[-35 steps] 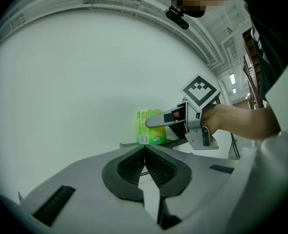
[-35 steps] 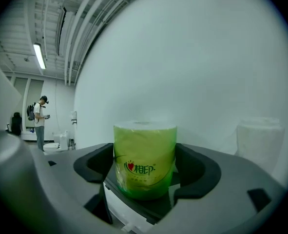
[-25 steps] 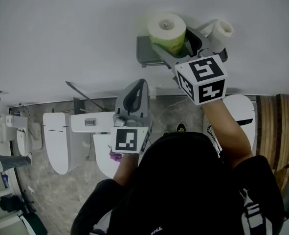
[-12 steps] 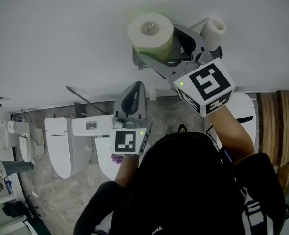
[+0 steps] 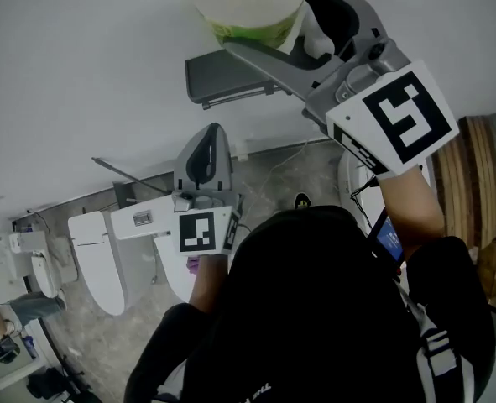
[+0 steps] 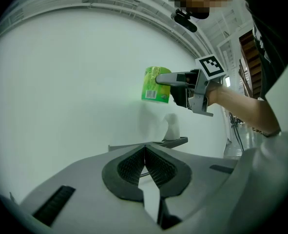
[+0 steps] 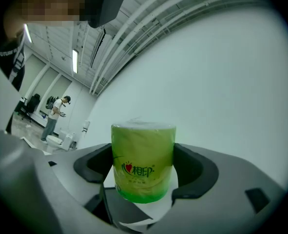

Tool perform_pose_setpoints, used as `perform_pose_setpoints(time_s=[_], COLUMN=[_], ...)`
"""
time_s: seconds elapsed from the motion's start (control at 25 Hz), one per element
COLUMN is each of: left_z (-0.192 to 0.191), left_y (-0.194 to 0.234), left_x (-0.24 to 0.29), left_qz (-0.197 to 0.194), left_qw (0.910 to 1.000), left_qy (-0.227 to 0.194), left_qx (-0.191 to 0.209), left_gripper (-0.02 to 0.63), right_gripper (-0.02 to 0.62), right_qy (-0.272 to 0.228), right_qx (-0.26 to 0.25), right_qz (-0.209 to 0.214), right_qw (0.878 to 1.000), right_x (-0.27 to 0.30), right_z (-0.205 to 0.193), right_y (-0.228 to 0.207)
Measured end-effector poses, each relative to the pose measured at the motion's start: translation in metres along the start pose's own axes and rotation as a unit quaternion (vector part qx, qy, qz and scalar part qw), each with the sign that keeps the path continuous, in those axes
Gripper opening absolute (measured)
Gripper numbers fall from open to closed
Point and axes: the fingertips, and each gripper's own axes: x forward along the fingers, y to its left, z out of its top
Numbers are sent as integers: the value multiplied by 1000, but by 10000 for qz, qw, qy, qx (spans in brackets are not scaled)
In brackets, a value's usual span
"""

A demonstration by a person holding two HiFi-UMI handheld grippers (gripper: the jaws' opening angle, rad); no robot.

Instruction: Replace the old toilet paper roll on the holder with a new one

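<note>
Roll stands upright, axis vertical, clamped in right hand-held gripper.

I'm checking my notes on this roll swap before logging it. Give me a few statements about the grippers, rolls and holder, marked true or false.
1. The right gripper grips a green-wrapped roll. True.
2. The left gripper has its jaws wide apart. False: they are together, with nothing between them.
3. The green-wrapped roll sits on the holder. False: it is held in the air, apart from the holder.
4. A small white roll stands on the holder. True.
</note>
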Motion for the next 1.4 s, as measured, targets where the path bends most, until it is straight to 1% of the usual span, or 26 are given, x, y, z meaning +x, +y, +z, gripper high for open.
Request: perform_pose_setpoints(time_s=[0.16, 0.36, 0.44, 0.6, 0.76, 0.84, 0.88, 1.0, 1.08, 1.16, 1.24, 1.4], left_z=[-1, -1, -1, -2, -3, -4, -5, -6, -7, -7, -7, -6], left_y=[-9, -25, -31, -40, -48, -50, -50, -50, -48, -47, -45, -44], left_x=[9, 21, 26, 31, 34, 35, 36, 35, 33, 30, 28, 24], left_qz=[-160, -445, -540, -695, -801, -828, -833, -832, -806, -759, -718, -641], left_qw=[9999, 9990, 9985, 9976, 9968, 9965, 9965, 9965, 9967, 9970, 9972, 9976], left_qy=[5, 2, -2, 6, 30, 55, 64, 84, 114, 142, 171, 225], left_qx=[11, 19, 19, 33, 33, 35, 36, 47, 58, 72, 89, 120], left_gripper=[21, 21, 21, 21, 21, 21, 21, 21, 21, 21, 21, 21], right_gripper=[376, 376, 376, 376, 376, 376, 376, 376, 376, 376, 376, 376], right_qy=[-76, 136, 262, 589, 1172, 1581, 1831, 2606, 2963, 3254, 3511, 3903], right_qx=[-502, -987, -1178, -1683, -1991, -2163, -2316, -2729, -2849, -3050, -3334, -3828], right_qz=[-630, -1323, -1573, -1964, -2259, -2346, -2373, -2460, -2469, -2355, -2146, -1758], right_qw=[9967, 9862, 9801, 9642, 9464, 9344, 9255, 8928, 8776, 8635, 8482, 8187], right_x=[-28, -67, -81, -108, -142, -158, -166, -190, -203, -211, -212, -208], right_z=[17, 18, 14, -4, -38, -63, -78, -127, -157, -183, -206, -244], right_y=[-40, -80, -94, -109, -122, -130, -134, -141, -141, -136, -128, -114])
